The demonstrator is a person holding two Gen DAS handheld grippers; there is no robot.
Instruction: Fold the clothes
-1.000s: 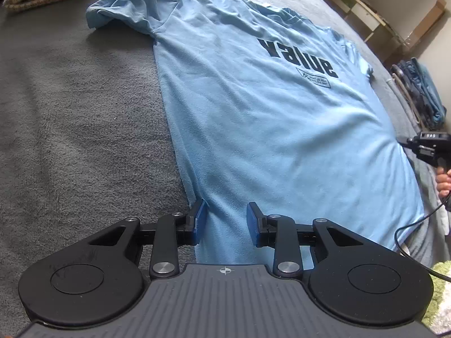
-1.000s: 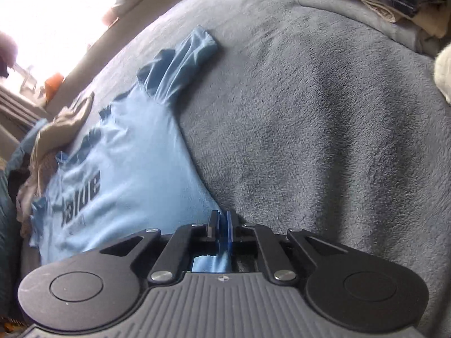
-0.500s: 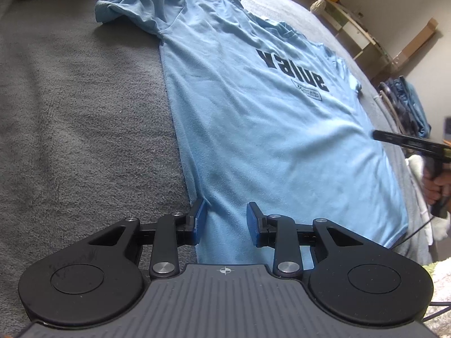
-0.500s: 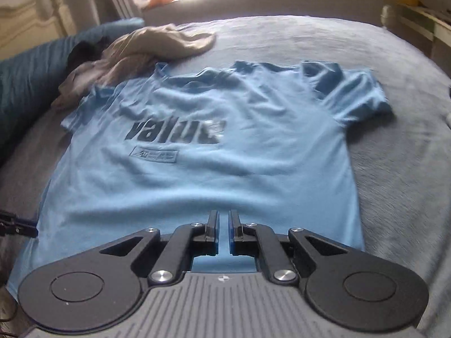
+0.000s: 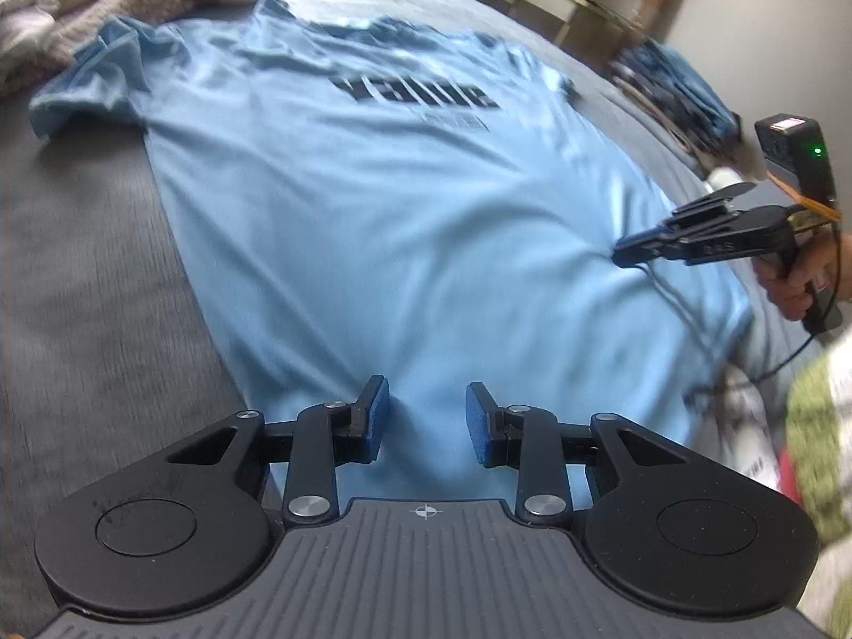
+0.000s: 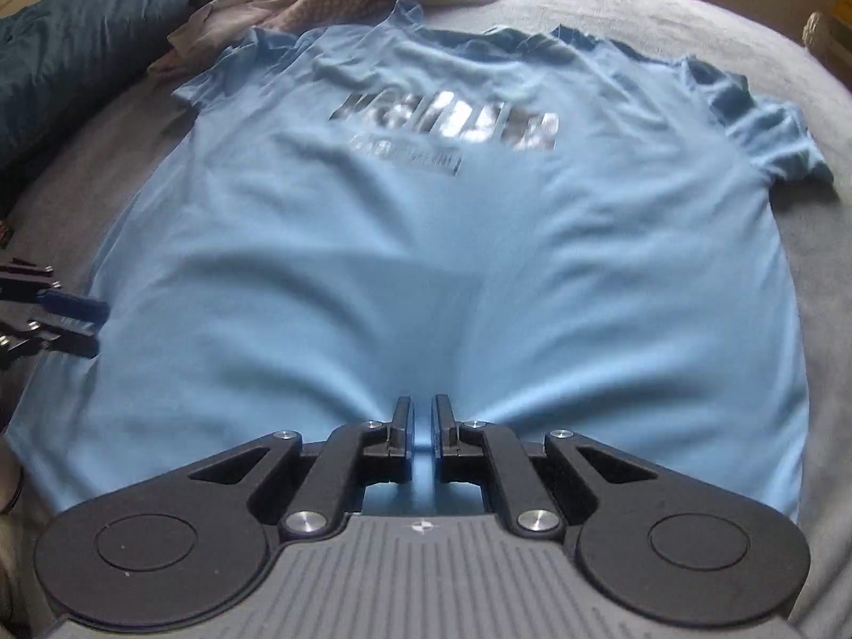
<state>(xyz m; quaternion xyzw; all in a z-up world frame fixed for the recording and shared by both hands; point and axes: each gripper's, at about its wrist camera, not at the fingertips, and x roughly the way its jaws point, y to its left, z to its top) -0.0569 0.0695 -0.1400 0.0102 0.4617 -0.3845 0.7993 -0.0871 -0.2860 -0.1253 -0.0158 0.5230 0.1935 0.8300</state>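
- A light blue T-shirt (image 5: 404, 223) lies spread flat, print side up, on a grey blanket (image 5: 80, 293) that covers the bed; its collar points to the far side and its hem lies nearest both cameras
- The dark lettering across the chest (image 6: 452, 120) is blurred in both views, so it cannot be read with certainty
- In the left wrist view the left gripper (image 5: 426, 418) sits over the near hem, towards the shirt's left edge, its blue-padded jaws spread wide with only flat cloth between them
- In the right wrist view the right gripper (image 6: 422, 426) is at the middle of the near hem; its jaws are drawn almost together, pinching a narrow ridge of the blue cloth, and creases fan out from that spot
- The left sleeve (image 5: 90, 80) is bunched, touching a heap of beige and pinkish clothes (image 5: 80, 5) at the far left
- The right sleeve (image 6: 767, 128) is spread out on the blanket at the far right
- A dark blue cover (image 6: 69, 48) lies far left, beside the heap of clothes
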